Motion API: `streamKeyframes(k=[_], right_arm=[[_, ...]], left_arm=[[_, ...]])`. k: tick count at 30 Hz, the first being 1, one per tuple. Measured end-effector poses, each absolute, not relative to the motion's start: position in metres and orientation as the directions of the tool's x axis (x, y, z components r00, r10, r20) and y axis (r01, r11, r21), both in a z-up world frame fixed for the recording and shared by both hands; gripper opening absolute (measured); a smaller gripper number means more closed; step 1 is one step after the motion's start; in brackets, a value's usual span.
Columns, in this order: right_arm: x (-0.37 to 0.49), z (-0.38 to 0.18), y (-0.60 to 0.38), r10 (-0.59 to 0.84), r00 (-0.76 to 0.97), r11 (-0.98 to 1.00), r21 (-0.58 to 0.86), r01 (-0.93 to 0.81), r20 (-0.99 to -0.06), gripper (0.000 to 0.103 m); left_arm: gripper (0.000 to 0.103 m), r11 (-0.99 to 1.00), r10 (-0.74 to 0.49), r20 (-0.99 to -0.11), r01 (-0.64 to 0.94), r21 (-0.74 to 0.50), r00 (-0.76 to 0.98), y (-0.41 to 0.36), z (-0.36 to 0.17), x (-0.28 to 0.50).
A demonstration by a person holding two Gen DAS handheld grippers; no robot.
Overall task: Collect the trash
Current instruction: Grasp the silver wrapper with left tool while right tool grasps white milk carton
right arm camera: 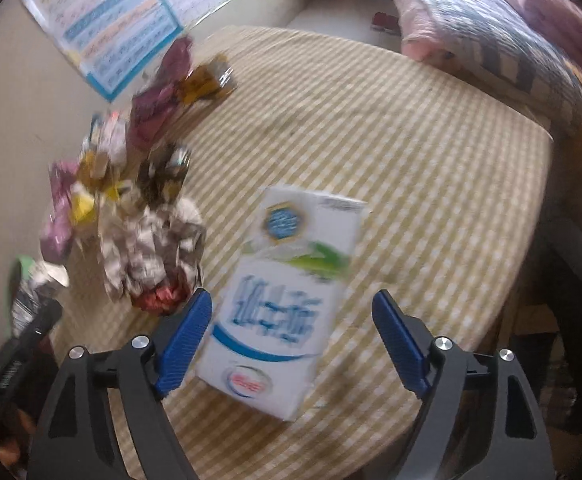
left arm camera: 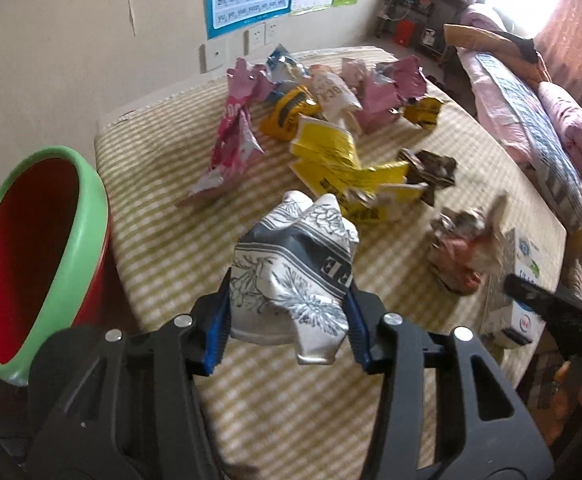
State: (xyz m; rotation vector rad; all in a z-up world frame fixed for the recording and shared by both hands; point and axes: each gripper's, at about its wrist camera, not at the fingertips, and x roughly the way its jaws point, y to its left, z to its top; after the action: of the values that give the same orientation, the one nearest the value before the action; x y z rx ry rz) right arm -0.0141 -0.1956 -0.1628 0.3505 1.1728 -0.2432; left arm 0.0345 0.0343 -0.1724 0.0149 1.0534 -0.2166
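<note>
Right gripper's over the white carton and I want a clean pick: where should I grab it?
Grip the carton across its two long side edges, coming straight down from above. It lies flat on the table, lengthwise between the open right gripper fingers, narrower than their gap.

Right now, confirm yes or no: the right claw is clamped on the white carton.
No: the right claw stands open, its blue pads clear of the white carton lying on the checked tablecloth.

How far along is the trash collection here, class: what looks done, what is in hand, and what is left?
Done: nothing visible; the bin shows no trash in the part seen. In hand: the left gripper clamps a crumpled patterned wrapper; the right gripper stands open around a white carton. Left: the wrapper pile on the table.
</note>
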Motion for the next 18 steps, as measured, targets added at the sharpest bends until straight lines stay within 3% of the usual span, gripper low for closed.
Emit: streamKeyframes(k=[2,6,8,16,18], right_arm=[[-0.012,-0.17,-0.186,-0.01,0.35,0.938,0.112,0.327,-0.937,0.079],[-0.012,-0.171,-0.181,-0.024,0.342,0.955,0.079,0.286,-0.939,0.06],[-0.013,-0.162,-0.183,-0.031,0.372,0.96,0.076,0.27,-0.928,0.058],[-0.015,-0.171,-0.192,-0.021,0.346,0.952,0.087,0.294,-0.938,0.06],[-0.014,-0.17,-0.193,-0.048,0.337,0.949,0.063,0.31,-0.94,0.069]], left_arm=[[0.048,0.977,-0.18,-0.863,0.188,-0.101,0.473,0.034,-0.171,0.033],[0.049,0.976,-0.184,-0.855,0.196,-0.099,0.484,0.031,-0.167,0.031],[0.049,0.976,-0.186,-0.854,0.195,-0.102,0.487,0.033,-0.166,0.03],[0.053,0.973,-0.199,-0.885,0.194,-0.126,0.42,0.031,-0.185,0.031],[0.055,0.972,-0.196,-0.888,0.199,-0.121,0.416,0.03,-0.187,0.03]])
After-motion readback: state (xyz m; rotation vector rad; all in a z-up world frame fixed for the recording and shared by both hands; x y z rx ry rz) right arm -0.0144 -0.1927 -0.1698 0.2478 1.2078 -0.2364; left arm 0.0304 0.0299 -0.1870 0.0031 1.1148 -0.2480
